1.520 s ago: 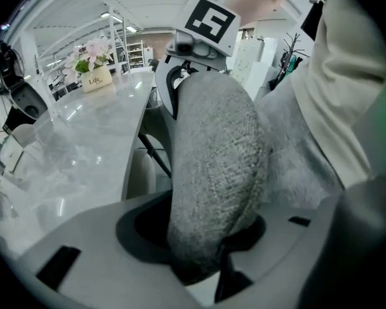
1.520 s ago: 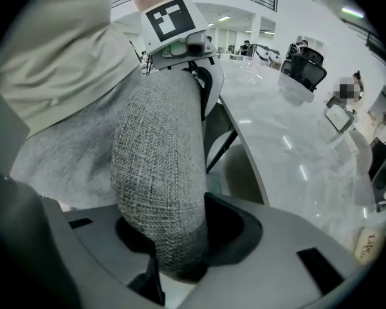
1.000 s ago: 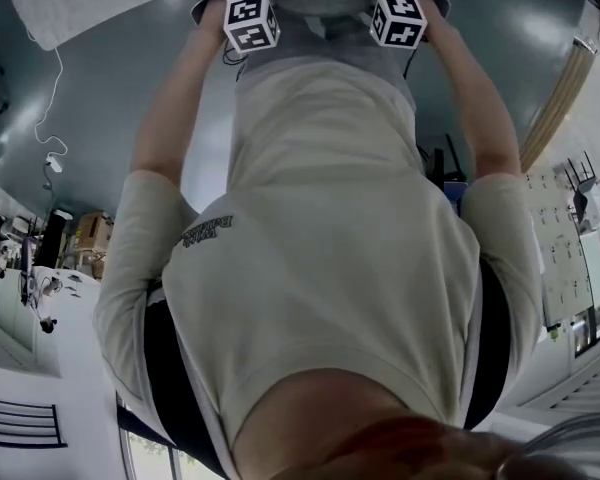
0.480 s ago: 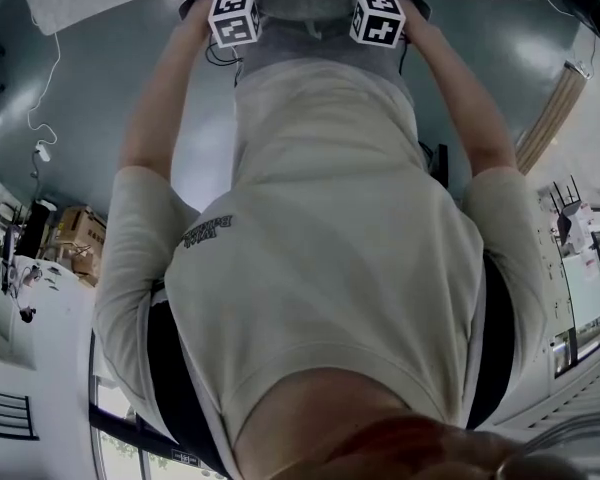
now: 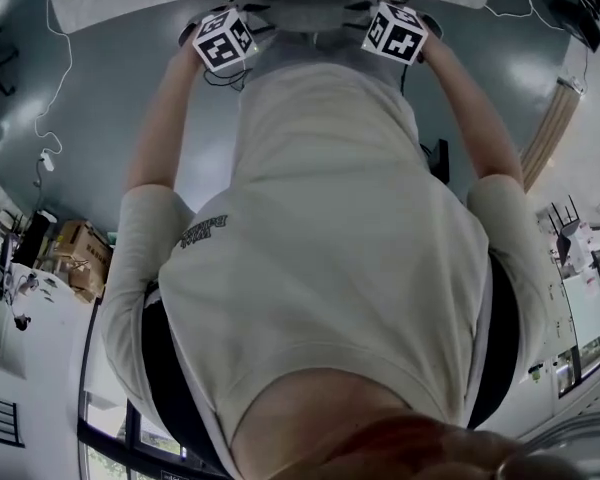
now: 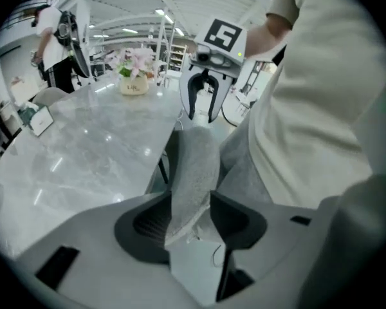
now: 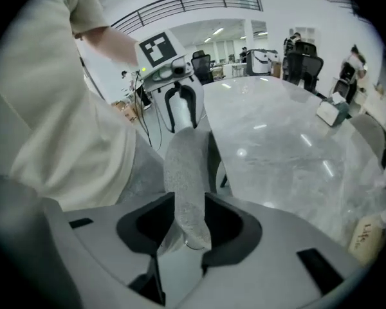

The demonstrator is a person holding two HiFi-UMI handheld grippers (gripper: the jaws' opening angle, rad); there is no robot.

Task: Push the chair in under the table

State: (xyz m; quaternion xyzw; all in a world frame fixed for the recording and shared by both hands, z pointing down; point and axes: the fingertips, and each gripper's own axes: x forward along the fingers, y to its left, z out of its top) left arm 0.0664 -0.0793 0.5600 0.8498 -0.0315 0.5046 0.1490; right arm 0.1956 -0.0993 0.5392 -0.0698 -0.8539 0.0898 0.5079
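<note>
Left gripper (image 6: pixel 190 205) is clamped on chair back (image 6: pixel 194 159), jaws just eased wider, so grip could be lost w/ a hard shove; chair is seen at table (image 6: pixel 83 159) edge; right gripper (image 7: pixel 189 205) is pinched on same rim, jaws just tightened; both arms (image 5: pixel 160 128) are held outstretched, grippers angled steeply down.

Place: it looked like a big open office.
Seating: office chairs (image 7: pixel 302 53) stood at the far end.
Table: a long marble table (image 7: pixel 289 140) carried flowers (image 6: pixel 134 63).
Overhead: strip lights (image 6: pixel 161 13) and a balcony railing (image 7: pixel 186 2) ran above.
</note>
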